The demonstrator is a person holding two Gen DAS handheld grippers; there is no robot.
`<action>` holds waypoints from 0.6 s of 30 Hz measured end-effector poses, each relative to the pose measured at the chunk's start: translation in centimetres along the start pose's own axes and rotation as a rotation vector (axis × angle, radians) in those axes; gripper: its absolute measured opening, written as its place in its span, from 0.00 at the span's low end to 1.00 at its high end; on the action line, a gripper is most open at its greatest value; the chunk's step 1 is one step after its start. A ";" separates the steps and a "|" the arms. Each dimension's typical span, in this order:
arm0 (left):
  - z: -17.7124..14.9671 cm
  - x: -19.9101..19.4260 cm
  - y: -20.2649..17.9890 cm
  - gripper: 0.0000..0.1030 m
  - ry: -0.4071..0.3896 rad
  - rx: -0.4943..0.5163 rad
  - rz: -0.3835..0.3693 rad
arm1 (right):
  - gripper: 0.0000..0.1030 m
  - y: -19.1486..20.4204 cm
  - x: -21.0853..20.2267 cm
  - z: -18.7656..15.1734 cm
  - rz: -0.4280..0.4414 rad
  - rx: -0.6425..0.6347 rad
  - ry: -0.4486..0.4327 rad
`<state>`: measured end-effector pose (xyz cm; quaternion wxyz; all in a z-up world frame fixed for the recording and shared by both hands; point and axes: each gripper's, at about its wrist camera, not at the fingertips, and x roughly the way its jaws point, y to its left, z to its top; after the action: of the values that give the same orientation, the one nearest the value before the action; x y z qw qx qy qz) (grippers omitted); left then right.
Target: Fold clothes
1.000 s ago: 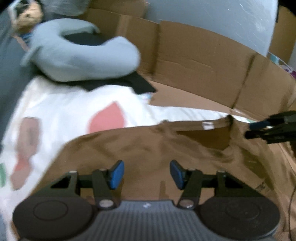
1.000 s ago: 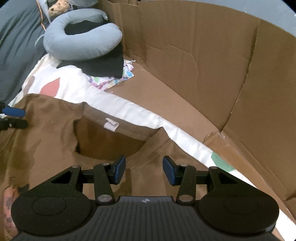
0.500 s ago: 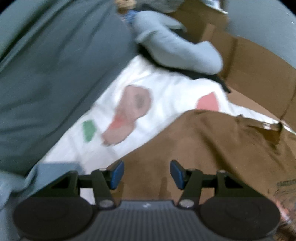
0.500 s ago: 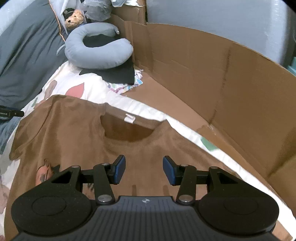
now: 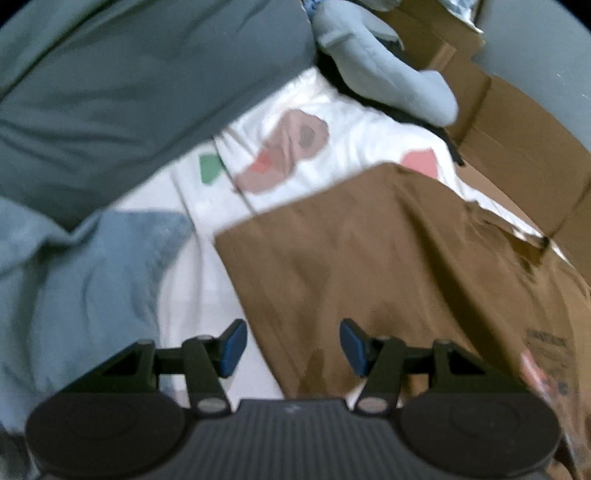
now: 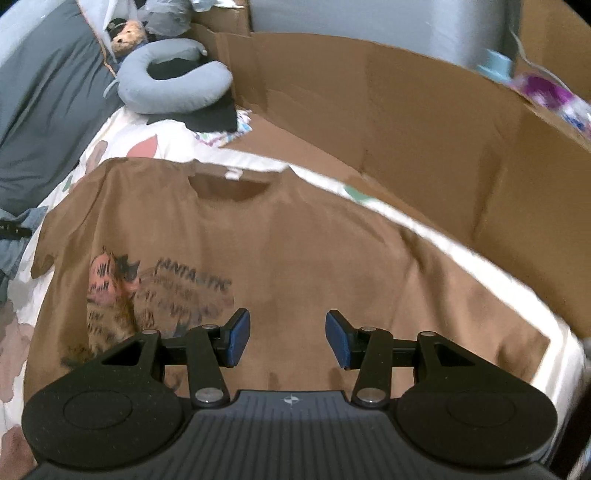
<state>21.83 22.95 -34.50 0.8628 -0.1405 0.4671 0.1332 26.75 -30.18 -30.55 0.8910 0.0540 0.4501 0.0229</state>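
Since a second ago both grippers have pulled back from the collar, and the brown T-shirt [image 6: 295, 236] now lies spread flat, print side up, where before only its neckline filled the right wrist view. The left gripper [image 5: 290, 345] has swung away from the neck to the shirt's sleeve edge; its blue-padded fingers stand wide apart with nothing between them, one over the white patterned sheet [image 5: 332, 122] and the other over brown cloth. The right gripper [image 6: 287, 338] hangs above the lower middle of the shirt, fingers likewise spread and empty. The shirt rests on the sheet with its neck opening [image 6: 231, 186] pointing toward the far end, and a dark printed graphic [image 6: 147, 295] sits on its left half. Unfolded cardboard walls [image 6: 406, 122] run along the right side of the sheet like an open box; inside that border lie only the sheet and shirt. At the far corner a grey U-shaped neck pillow [image 6: 173, 86] sits on dark cloth, a small teddy bear [image 6: 127, 33] just behind it. A grey-blue blanket [image 5: 110, 92] and a lighter blue garment [image 5: 85, 280] lie to the left.
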 end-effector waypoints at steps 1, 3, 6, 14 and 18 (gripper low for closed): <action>-0.6 -0.2 -0.4 0.57 0.009 -0.004 -0.014 | 0.51 -0.3 -0.5 -0.7 -0.003 0.017 0.001; -1.7 -0.7 -1.1 0.57 0.026 -0.012 -0.044 | 0.51 -0.7 -1.4 -2.2 -0.016 0.052 0.005; -3.2 -1.0 -2.1 0.55 0.058 -0.029 -0.090 | 0.51 -1.1 -2.4 -4.2 -0.041 0.086 0.017; -6.7 -1.1 -4.0 0.50 0.163 -0.044 -0.177 | 0.51 -1.7 -3.8 -9.2 -0.088 0.184 0.076; -8.2 -0.5 -5.0 0.50 0.230 -0.034 -0.239 | 0.51 -2.0 -3.0 -11.4 -0.091 0.208 0.121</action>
<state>17.06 15.21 -37.78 0.8108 -0.2238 0.5405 0.0204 15.80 -31.59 -35.08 0.8521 0.1239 0.5048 -0.0613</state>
